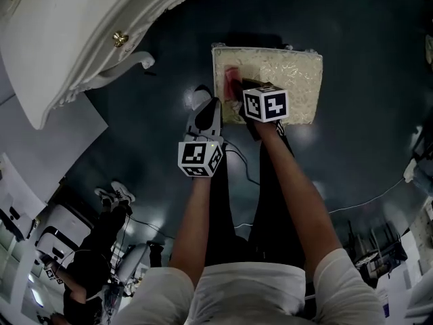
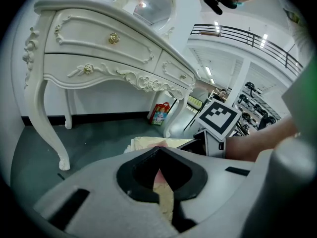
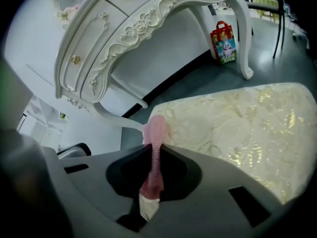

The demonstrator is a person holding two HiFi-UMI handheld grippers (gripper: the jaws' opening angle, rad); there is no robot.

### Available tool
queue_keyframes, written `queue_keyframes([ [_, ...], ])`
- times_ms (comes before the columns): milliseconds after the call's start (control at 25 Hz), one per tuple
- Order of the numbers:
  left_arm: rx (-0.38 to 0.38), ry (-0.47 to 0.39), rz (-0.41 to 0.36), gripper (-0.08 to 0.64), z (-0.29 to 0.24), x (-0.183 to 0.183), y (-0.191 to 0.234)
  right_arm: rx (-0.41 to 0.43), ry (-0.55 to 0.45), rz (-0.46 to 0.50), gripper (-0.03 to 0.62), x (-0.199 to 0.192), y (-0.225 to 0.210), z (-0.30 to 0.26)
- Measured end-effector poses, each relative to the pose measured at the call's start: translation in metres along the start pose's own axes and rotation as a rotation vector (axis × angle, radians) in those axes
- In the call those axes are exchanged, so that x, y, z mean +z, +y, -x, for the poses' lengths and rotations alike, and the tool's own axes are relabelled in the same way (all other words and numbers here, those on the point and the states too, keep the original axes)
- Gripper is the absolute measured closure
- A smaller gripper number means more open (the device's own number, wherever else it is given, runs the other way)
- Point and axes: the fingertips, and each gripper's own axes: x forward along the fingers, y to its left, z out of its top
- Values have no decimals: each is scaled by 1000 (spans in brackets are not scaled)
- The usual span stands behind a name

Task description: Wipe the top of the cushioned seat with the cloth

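Head view: both bare forearms reach forward and down from the person's torso, roughly parallel, the right one stretched farther. The right gripper [image 1: 238,90] lies over the near left part of the cushioned seat [image 1: 291,80], a cream rectangular pad with a gold pattern standing on the dark floor [image 1: 365,147]. The left gripper [image 1: 212,110] is held just short of the seat's near left edge, apart from the right gripper and lower in frame. The pink cloth [image 1: 232,78] rests on the seat top near its left edge, at the right gripper's tip. A white carved dressing table [image 1: 74,26] fills the upper left.

Right gripper view: the right gripper [image 3: 154,150] has its jaws pressed together on the cloth [image 3: 156,128], which runs as a thin upright fold between them and bulges beyond the tips onto the seat [image 3: 237,128]. A red gift bag [image 3: 224,42] stands by a leg of the table [image 3: 124,29].

Left gripper view: the left gripper [image 2: 159,150] has its jaws closed tip to tip with nothing pinched; the seat [image 2: 146,143] shows just beyond. The right gripper's marker cube [image 2: 218,118] sits to the right, near the seat, with the hand [image 2: 252,145] behind it.
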Motion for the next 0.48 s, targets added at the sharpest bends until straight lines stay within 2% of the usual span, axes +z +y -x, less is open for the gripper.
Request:
queue_keyframes([
  [480,-100,30,-55,548,-49,-13,-84,-68,-77,-89,558,-9,-97,76],
])
